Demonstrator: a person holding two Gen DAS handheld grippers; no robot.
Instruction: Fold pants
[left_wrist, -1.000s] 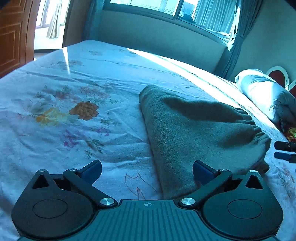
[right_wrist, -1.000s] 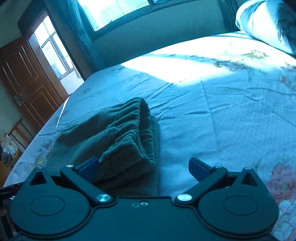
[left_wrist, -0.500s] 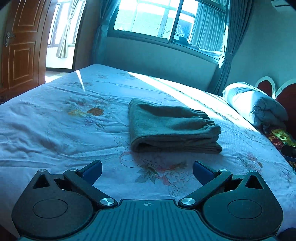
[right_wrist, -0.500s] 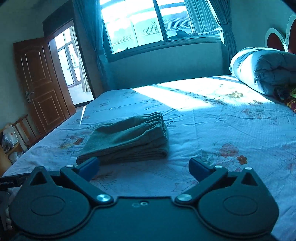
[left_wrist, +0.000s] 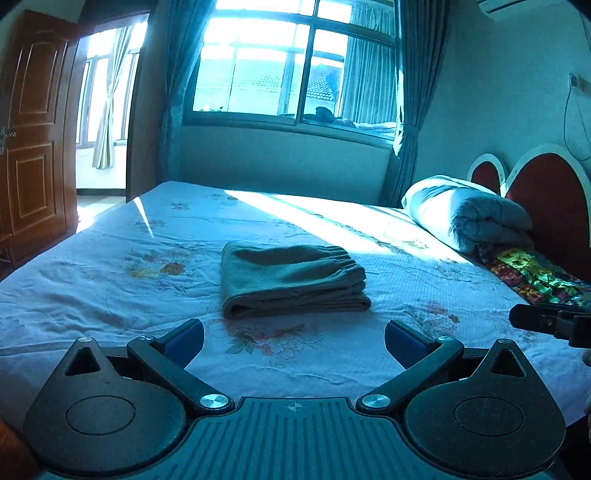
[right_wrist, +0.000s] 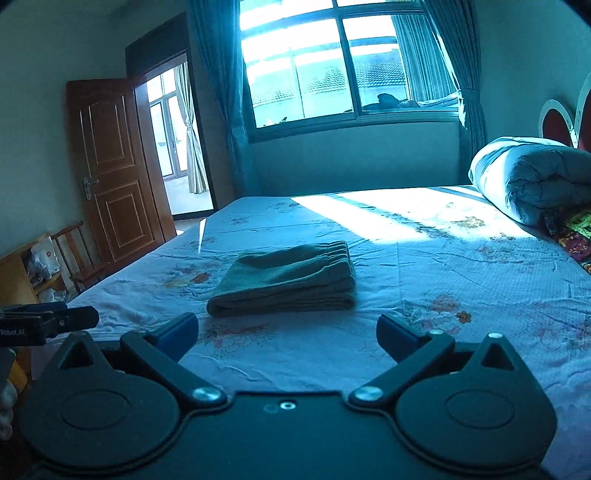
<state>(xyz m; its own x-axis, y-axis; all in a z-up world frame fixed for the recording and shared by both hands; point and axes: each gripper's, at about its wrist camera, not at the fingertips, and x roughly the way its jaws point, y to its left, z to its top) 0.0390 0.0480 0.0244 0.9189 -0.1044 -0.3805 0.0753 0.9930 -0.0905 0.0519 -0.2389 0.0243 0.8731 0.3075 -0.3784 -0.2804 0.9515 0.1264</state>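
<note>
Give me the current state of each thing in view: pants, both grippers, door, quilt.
pants: folded into a compact stack, lying flat on the bed sheet
left gripper: open, empty, clear of the pants
right gripper: open, empty, clear of the pants
door: open
quilt: rolled up by the headboard

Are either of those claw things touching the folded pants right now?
Apart. In both wrist views, bare floral sheet lies between the open left gripper, right gripper and the folded pants.
</note>
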